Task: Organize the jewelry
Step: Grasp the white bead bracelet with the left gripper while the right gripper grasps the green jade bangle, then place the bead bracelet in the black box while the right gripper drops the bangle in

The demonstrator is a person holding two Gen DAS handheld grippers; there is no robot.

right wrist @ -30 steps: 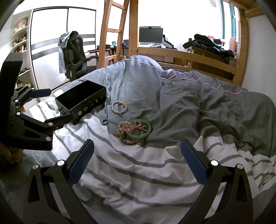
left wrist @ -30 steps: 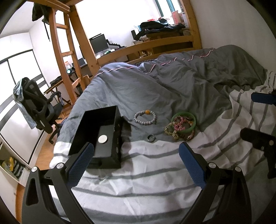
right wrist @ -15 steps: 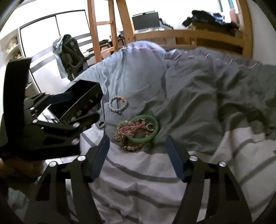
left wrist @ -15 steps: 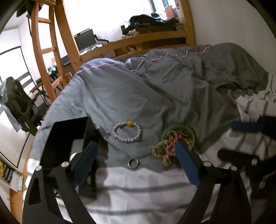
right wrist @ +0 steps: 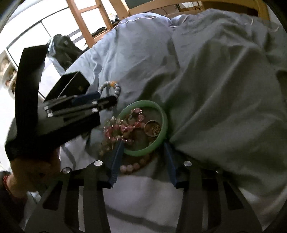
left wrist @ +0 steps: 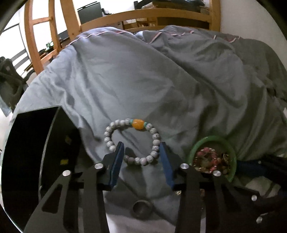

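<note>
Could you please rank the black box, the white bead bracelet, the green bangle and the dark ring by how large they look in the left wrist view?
1. black box, partly cut off at the frame edge.
2. white bead bracelet and green bangle: look alike in size, so not ranked.
3. dark ring, though nearest the camera.

Left gripper [left wrist: 141, 152]: low, angled downward, jaws parted. Right gripper [right wrist: 143, 148]: low, angled downward, jaws parted, just beside left.

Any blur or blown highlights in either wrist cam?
Left wrist: white bead bracelet sharp, black box slightly smeared, fisheye bends the bed frame. Right wrist: motion blur on pink beads; window blown out.
</note>
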